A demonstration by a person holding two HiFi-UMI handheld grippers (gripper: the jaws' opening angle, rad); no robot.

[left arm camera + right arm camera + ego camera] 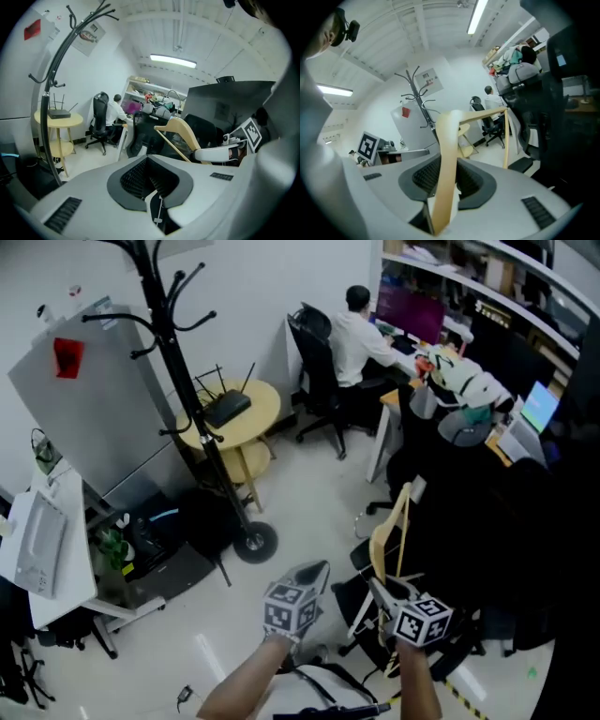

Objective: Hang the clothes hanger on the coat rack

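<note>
In the head view, the black coat rack (183,381) stands at the left of an office floor, its round foot low and its hooked arms high against a white wall. Just behind its pole is a small round yellow bench (246,418) carrying a black router (227,408). A person (357,337) in a white top sits at a desk further back. Low in the picture, the left tongs (314,573) point toward the rack's foot with nothing in them. The right tongs (380,593) are beside them and hold the wooden clothes hanger (388,531), which rises from them, well apart from the rack and to its right.

In the left gripper view, the left tongs' dark pads (136,178) are drawn together with nothing between them. Beyond them the hanger shows pale at centre right, with the right tongs' white arm and marker cube beneath it. The coat rack curves up the left edge and the bench stands by its pole.

In the right gripper view, the right tongs are closed on one arm of the hanger, which runs up from between the pads and bends right, with its thin bar dropping down. The coat rack stands far behind it, and the left tongs' marker cube (369,145) shows at the left.
</note>
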